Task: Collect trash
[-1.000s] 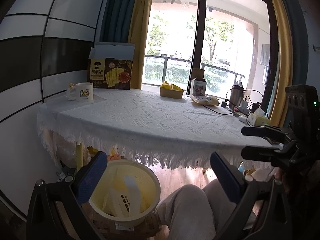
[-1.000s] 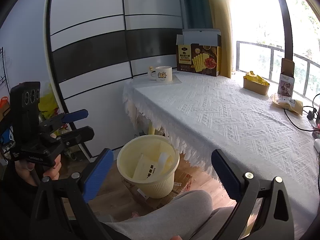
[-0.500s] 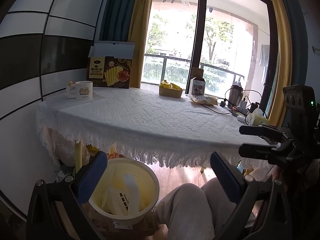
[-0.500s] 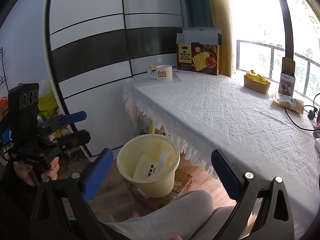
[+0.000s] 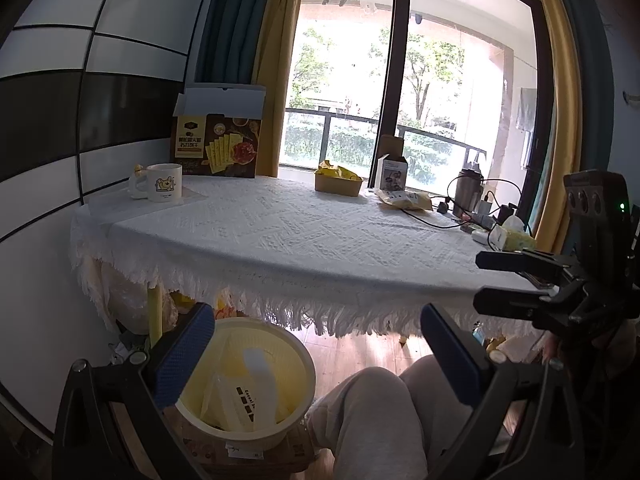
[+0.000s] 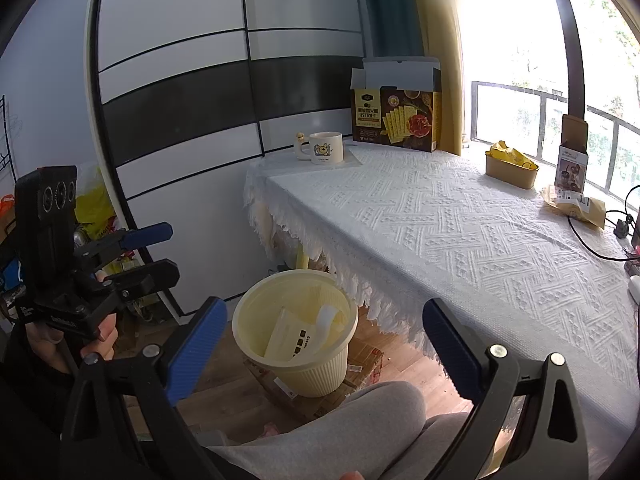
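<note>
Since the pale yellow ribbed plastic bin (image 6: 296, 336) already holds packaging, I judge collection part done. Both my left gripper (image 5: 316, 354) and right gripper (image 6: 324, 344) are released and empty; the yellow wrappers in the tan tray (image 6: 510, 162) remain.

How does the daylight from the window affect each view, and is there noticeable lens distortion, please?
Left wrist view: backlit by the window, so the cracker box looks dim; the table edge bows from fisheye distortion. Right wrist view: the window is blown out white; wall panel lines curve.

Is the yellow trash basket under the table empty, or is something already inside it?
Not empty. The yellow trash basket stands upright on the floor and holds a white package with black squares leaning against its inner wall.
</note>
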The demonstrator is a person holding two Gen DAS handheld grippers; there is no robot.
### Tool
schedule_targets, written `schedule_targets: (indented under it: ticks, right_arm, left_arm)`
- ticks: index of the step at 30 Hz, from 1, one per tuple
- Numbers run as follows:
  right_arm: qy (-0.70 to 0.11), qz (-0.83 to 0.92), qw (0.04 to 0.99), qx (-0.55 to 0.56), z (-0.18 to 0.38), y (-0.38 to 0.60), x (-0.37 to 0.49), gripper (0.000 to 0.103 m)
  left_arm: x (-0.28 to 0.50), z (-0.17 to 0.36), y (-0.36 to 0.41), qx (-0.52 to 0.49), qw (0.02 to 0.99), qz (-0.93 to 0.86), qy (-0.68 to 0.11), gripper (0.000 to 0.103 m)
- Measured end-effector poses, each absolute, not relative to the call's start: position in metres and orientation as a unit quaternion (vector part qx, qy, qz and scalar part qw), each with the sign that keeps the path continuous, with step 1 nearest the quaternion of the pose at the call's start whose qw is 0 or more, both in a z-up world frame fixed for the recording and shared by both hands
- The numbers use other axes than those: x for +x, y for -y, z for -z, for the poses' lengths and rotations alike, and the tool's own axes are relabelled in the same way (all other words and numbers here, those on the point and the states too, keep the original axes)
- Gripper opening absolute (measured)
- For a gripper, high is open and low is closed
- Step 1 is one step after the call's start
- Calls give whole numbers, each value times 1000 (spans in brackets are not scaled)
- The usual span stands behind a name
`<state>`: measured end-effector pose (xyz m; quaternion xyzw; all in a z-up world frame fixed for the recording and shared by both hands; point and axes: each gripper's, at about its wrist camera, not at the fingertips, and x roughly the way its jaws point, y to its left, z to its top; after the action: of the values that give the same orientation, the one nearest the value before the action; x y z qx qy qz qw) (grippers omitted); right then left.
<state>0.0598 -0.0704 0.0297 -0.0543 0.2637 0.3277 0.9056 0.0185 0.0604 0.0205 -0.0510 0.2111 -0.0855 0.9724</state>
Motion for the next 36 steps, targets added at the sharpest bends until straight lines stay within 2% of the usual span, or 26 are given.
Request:
schedule_targets:
  ticks: [36]
  right_arm:
    - [-259, -322, 909, -47, -31, 74, 56, 98]
  left_arm:
    - [21, -25, -60, -53, 972, 94, -210, 103]
